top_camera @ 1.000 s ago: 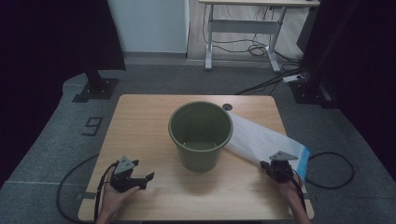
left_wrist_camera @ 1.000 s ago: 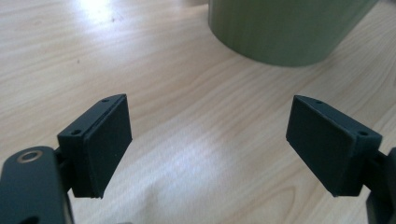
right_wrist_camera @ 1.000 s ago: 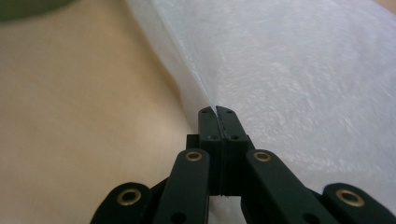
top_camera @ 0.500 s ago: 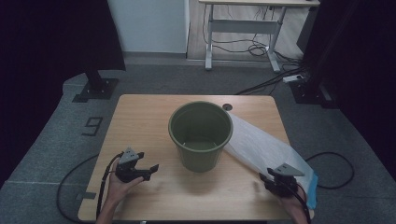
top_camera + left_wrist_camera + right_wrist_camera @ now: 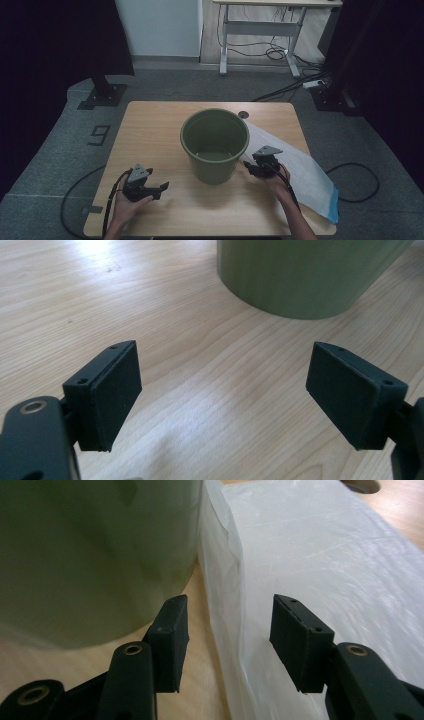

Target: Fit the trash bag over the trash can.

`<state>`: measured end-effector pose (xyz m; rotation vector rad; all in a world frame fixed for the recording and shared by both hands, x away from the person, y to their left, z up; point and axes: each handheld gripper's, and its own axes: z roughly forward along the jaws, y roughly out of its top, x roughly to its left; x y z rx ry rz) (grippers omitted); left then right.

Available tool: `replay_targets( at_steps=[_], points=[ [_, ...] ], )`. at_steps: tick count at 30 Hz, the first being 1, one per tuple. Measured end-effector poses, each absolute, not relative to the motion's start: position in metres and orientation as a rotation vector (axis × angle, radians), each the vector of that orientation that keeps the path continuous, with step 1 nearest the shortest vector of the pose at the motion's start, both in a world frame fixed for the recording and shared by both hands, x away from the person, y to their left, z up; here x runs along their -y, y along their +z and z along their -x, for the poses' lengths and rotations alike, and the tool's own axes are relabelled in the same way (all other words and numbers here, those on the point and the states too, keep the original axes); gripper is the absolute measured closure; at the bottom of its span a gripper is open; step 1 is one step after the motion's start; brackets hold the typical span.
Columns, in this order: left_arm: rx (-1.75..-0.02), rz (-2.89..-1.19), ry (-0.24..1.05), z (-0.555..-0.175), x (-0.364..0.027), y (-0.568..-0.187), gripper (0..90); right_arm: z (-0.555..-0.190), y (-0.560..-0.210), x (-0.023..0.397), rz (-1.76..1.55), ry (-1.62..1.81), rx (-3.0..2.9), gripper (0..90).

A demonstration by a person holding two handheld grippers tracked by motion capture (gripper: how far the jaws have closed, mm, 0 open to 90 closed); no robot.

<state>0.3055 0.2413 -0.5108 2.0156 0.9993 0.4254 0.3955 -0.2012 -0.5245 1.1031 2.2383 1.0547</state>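
Observation:
A green bucket (image 5: 215, 145) stands upright in the middle of the wooden table (image 5: 150, 130). A white plastic bag (image 5: 300, 167) with a blue end lies flat to its right, reaching the table's front right corner. My right gripper (image 5: 249, 168) sits at the bucket's right side, over the bag's near edge. Its jaws have just been opening. In the right gripper view a raised fold of the bag (image 5: 310, 545) runs between the parted pads of the right gripper (image 5: 227, 615) without being pressed, with the bucket (image 5: 90, 555) close on the left. My left gripper (image 5: 162, 188) (image 5: 222, 370) rests open over bare wood, pointing at the bucket (image 5: 300, 275).
A round cable hole (image 5: 243, 114) sits in the table behind the bucket. Cables trail from both grippers over the table's front edge. On the floor behind stand a black stand base (image 5: 102, 92) and a desk frame (image 5: 260, 40) with loose cables.
The right gripper has let go of the bag's far end near the table's front right, opened, and moved left to the bucket's side. The left gripper has stayed in place.

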Motion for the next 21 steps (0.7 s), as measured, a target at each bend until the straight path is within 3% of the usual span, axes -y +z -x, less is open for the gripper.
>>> replay_targets(
  at_steps=[13, 21],
  points=[
    [-1.059, -1.987, 0.428, -0.3, -0.253, -0.513, 14.5, -0.418, -0.549, 0.188, -1.141, 1.07, -2.22, 41.2],
    [-1.056, -2.0, 0.428, -0.3, -0.251, -0.515, 14.5, -0.425, -0.552, 0.186, -1.182, 1.039, -2.223, 44.5]
  ],
)
